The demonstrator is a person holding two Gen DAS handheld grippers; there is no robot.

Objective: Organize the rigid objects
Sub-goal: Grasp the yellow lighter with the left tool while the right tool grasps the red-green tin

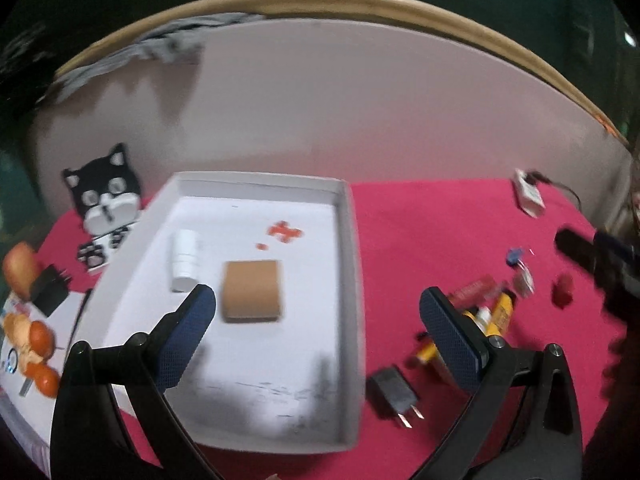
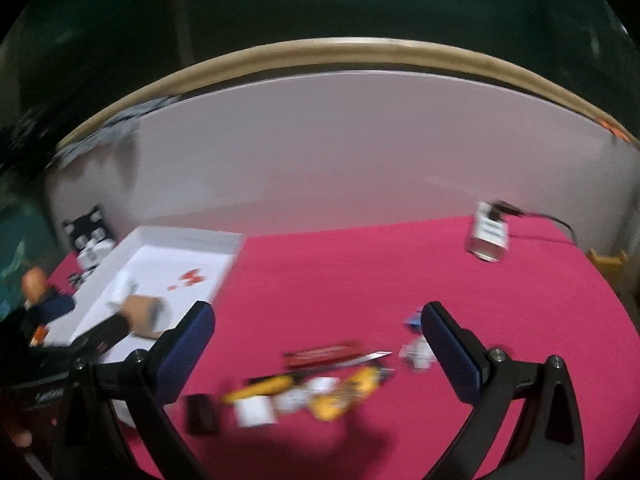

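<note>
A white tray [image 1: 352, 240] sits on the pink cloth and holds a brown tape roll [image 1: 251, 295] and a white bottle [image 1: 185, 261]. My left gripper [image 1: 318, 310] is open and empty above the tray's near right part. A black plug adapter [image 1: 394, 394] lies right of the tray, beside yellow tubes [image 1: 500, 312] and a red pack [image 1: 478, 290]. My right gripper [image 2: 318, 326] is open and empty above the blurred pile: yellow tubes [image 2: 352, 394], red pack [image 2: 324, 354], white cube [image 2: 254, 410], black adapter [image 2: 202, 414]. The tray [image 2: 192, 236] lies to its left.
A cat-shaped black and white item [image 1: 106, 200] stands behind the tray. A white box with a cable [image 1: 530, 194] lies at the far right, also in the right wrist view [image 2: 488, 236]. A small red item [image 1: 562, 294] and a blue item [image 1: 514, 256] lie on the cloth. Orange toys [image 1: 36, 340] sit far left.
</note>
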